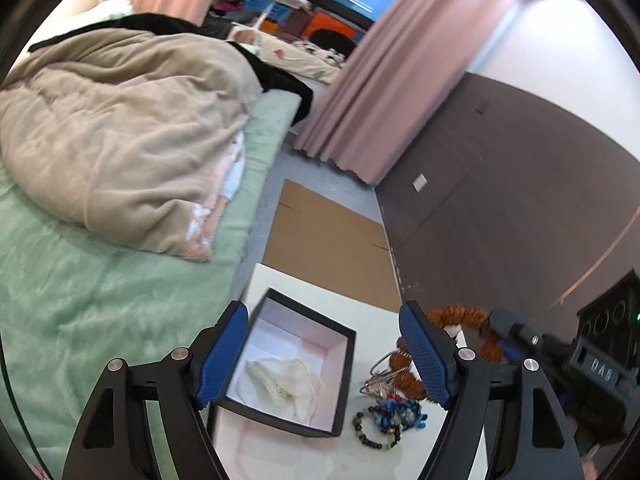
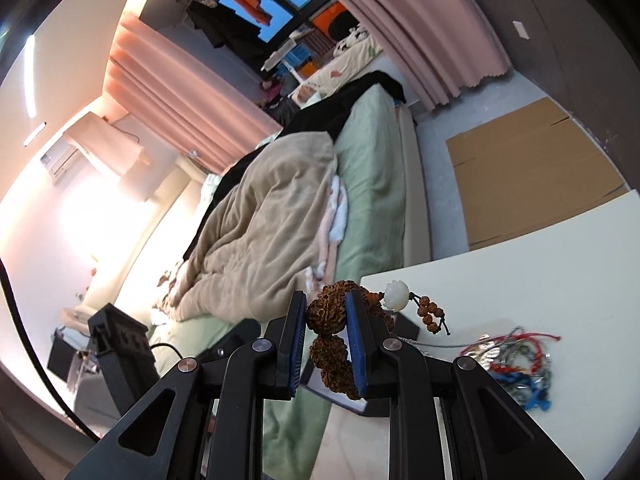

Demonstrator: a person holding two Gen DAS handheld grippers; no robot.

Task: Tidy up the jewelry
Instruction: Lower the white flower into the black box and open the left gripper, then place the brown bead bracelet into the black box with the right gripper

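Note:
An open black box (image 1: 344,364) with a pale lining and white tissue inside stands on the white table (image 1: 320,456). My left gripper (image 1: 328,356) is open and empty, its jaws straddling the box from above. My right gripper (image 2: 326,340) is shut on a brown knobbly-bead bracelet (image 2: 328,320) with a white bead (image 2: 396,294), held above the table's edge; it also shows in the left wrist view (image 1: 460,316). A pile of jewelry (image 1: 390,412) with blue, red and dark beads and silver chains lies right of the box, also in the right wrist view (image 2: 516,364).
A bed with a green sheet (image 1: 80,300) and a beige blanket (image 1: 120,140) runs along the table's left side. Flat cardboard (image 1: 328,240) lies on the floor beyond the table. A dark wall (image 1: 520,200) and pink curtain (image 1: 380,80) stand to the right.

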